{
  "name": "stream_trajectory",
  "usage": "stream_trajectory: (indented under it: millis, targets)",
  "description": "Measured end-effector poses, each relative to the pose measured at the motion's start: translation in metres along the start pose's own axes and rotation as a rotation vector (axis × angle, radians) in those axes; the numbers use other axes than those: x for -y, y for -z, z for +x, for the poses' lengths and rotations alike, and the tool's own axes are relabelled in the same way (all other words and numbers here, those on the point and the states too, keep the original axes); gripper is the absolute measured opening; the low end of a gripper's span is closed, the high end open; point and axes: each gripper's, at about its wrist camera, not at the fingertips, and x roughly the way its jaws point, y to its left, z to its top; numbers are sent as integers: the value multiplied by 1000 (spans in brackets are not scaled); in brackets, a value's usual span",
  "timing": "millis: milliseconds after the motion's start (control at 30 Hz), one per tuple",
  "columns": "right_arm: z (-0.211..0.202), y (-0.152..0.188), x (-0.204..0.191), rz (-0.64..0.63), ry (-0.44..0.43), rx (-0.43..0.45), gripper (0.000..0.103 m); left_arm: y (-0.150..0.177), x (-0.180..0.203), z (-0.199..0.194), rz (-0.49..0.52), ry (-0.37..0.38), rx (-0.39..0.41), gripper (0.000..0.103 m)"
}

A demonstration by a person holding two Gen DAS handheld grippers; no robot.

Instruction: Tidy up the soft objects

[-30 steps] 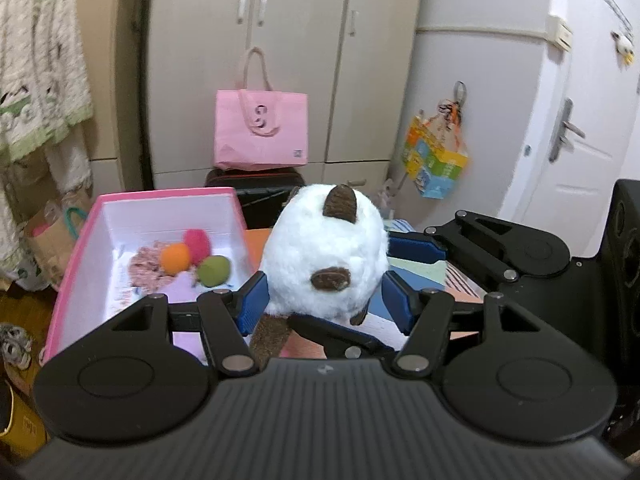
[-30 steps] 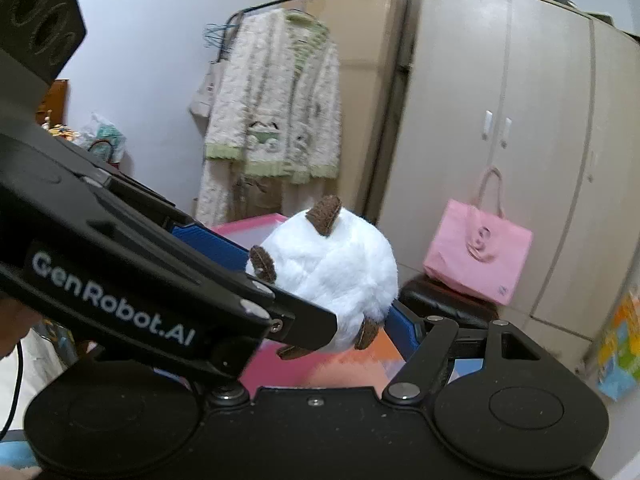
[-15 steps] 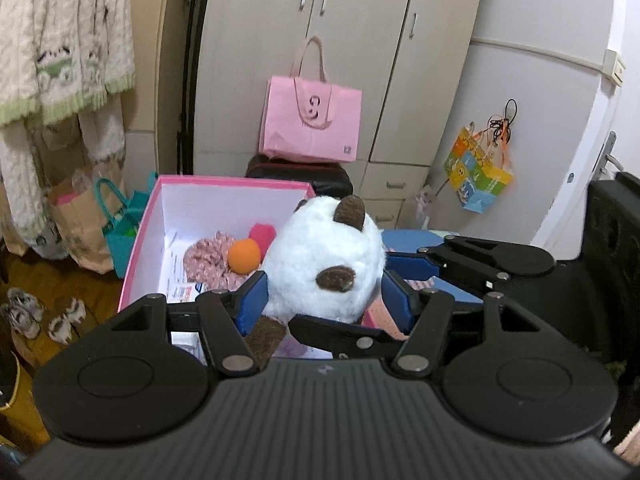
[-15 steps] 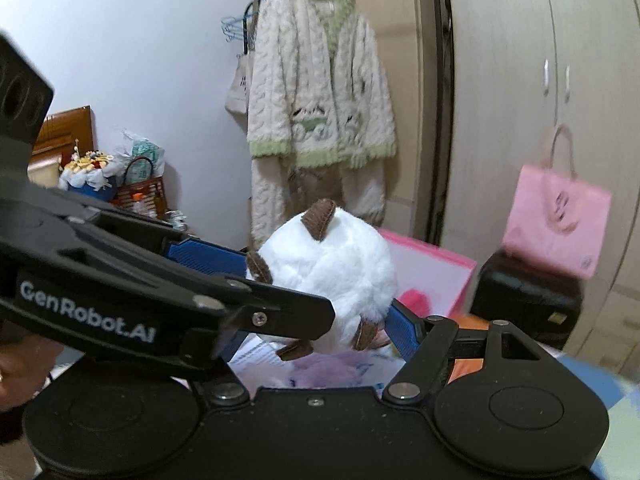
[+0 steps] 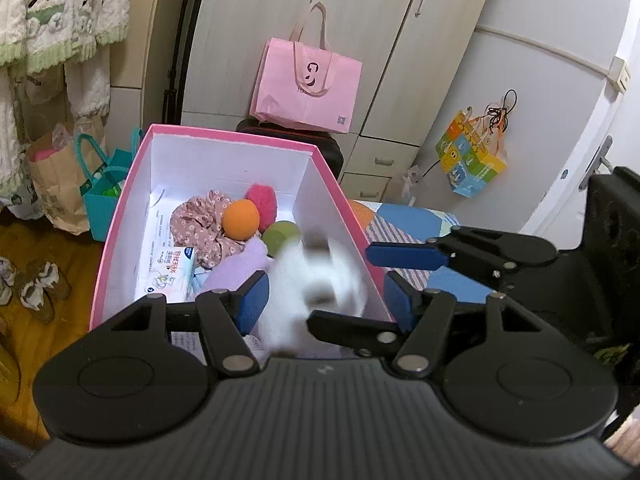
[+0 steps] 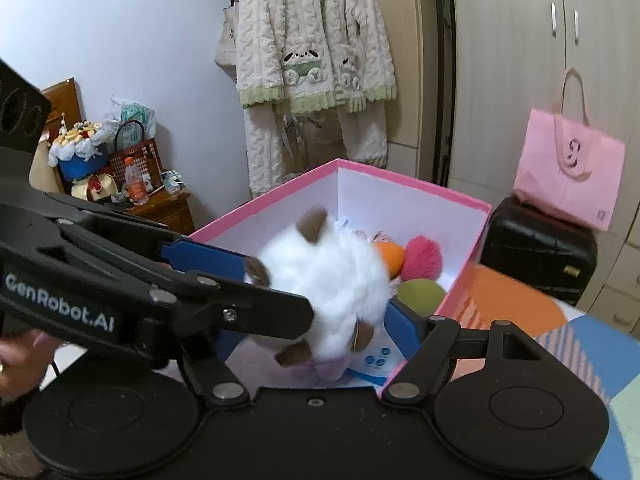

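Fluffy fur, matt card, matt plastic

My left claw [image 5: 324, 296] is matt black plastic with blue pads; the toy [image 6: 328, 280] is white plush with brown patches. The pink box [image 5: 120, 216] looks like smooth card; inside it lie a fuzzy pink ball [image 5: 262, 204], a smooth orange ball [image 5: 240, 220] and floral cloth [image 5: 200, 224].

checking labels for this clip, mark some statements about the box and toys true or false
1. The white plush is above the open pink box. True.
2. The orange ball lies inside the box. True.
3. The pink bag hangs from a door handle. False: it stands on a black case in front of the wardrobe.
4. The green ball is on the floor. False: it lies in the box, next to the orange ball.
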Motion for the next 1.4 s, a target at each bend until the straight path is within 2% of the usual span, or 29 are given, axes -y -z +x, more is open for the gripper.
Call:
stream_trajectory:
  millis: [333, 667, 833, 900, 1067, 1167, 1267, 1400]
  targets:
    - [-44, 7, 14, 21, -6, 83, 79, -2, 13, -23, 1, -41, 40, 69]
    - [-96, 15, 12, 10, 66, 100, 81, 2, 51, -68, 59, -56, 106, 77]
    - [-124, 22, 7, -3, 108, 117, 86, 9, 72, -83, 100, -57, 118, 79]
    - [-133, 25, 5, -6, 121, 124, 86, 13, 77, -88, 114, -60, 129, 85]
    - [-151, 34, 4, -1, 146, 135, 89, 22, 89, -97, 130, -82, 132, 89]
    - [-159, 40, 7, 27, 164, 130, 93, 26, 93, -100, 135, -102, 132, 97]
    - [-161, 44, 12, 58, 210, 112, 102, 28, 96, -99, 129, -144, 117, 103]
    - [-159, 45, 11, 90, 409, 59, 103, 28, 99, -96, 108, -237, 102, 103]
